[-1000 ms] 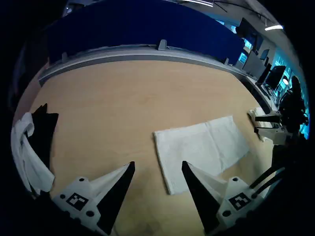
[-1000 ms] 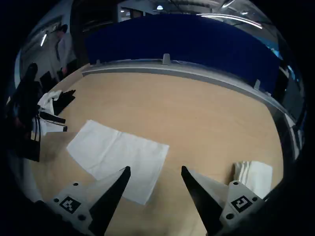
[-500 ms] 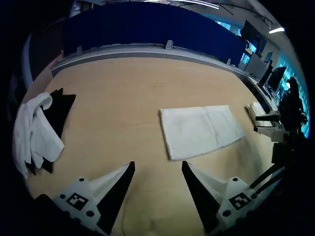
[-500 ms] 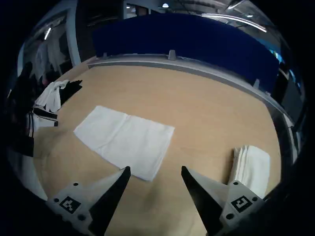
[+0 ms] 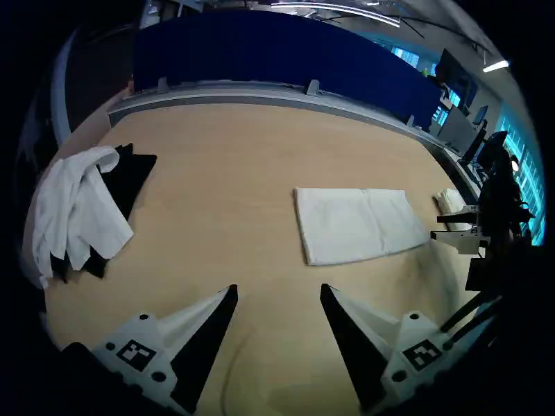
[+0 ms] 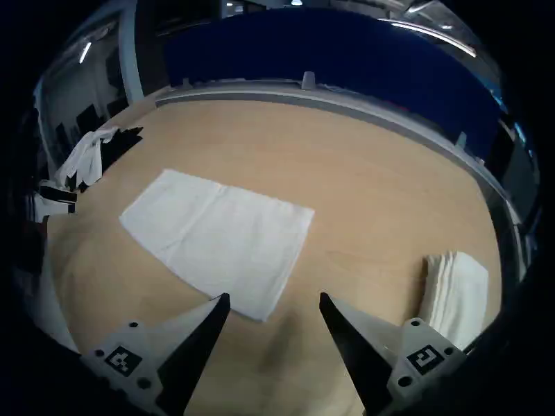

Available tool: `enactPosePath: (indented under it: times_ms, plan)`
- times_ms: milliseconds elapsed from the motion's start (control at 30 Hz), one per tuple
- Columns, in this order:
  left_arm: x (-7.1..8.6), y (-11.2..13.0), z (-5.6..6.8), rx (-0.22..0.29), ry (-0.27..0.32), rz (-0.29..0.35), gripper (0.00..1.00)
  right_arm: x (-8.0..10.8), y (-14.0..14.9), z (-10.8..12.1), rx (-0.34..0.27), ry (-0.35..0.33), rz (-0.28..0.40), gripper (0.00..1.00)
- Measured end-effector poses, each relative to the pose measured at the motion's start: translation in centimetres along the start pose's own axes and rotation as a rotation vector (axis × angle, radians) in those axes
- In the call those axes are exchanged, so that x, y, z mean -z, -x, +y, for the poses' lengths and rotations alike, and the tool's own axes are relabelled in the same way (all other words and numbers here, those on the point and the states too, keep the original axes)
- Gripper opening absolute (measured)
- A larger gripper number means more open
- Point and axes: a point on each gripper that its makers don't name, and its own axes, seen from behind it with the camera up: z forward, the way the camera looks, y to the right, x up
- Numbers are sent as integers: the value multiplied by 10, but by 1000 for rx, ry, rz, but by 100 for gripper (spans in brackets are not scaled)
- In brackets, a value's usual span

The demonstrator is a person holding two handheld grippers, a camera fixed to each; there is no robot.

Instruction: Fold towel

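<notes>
A white towel [image 5: 357,224] lies flat on the wooden table, folded into a rectangle with a crease across its middle. In the right gripper view the same towel [image 6: 218,236] spreads just ahead of my right gripper [image 6: 272,306], whose fingers stand open and hold nothing. My left gripper [image 5: 277,298] is open too, above bare wood, a little short of the towel's near corner. The right gripper [image 5: 460,227] also appears at the far right of the left gripper view, beyond the towel.
A stack of folded white towels [image 6: 454,297] sits at the table's right side. A heap of white cloth [image 5: 75,204] over black cloth [image 5: 128,180] lies at the left. A blue partition [image 5: 277,52] runs along the table's far edge [image 5: 277,97].
Both grippers have drawn back from the towel, which now lies farther ahead in each view. The towel rests flat, held by neither gripper.
</notes>
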Motion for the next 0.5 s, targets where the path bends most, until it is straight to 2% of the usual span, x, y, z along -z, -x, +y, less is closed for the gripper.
enactPosePath:
  times_ms: [200, 500]
  plan:
    - [2, 7, -7, 19, -11, 0, 88, -6, 8, -3, 16, -9, -24, 97]
    - [7, 12, -12, 24, -22, 1, 88, -16, 17, -10, 40, -35, -53, 73]
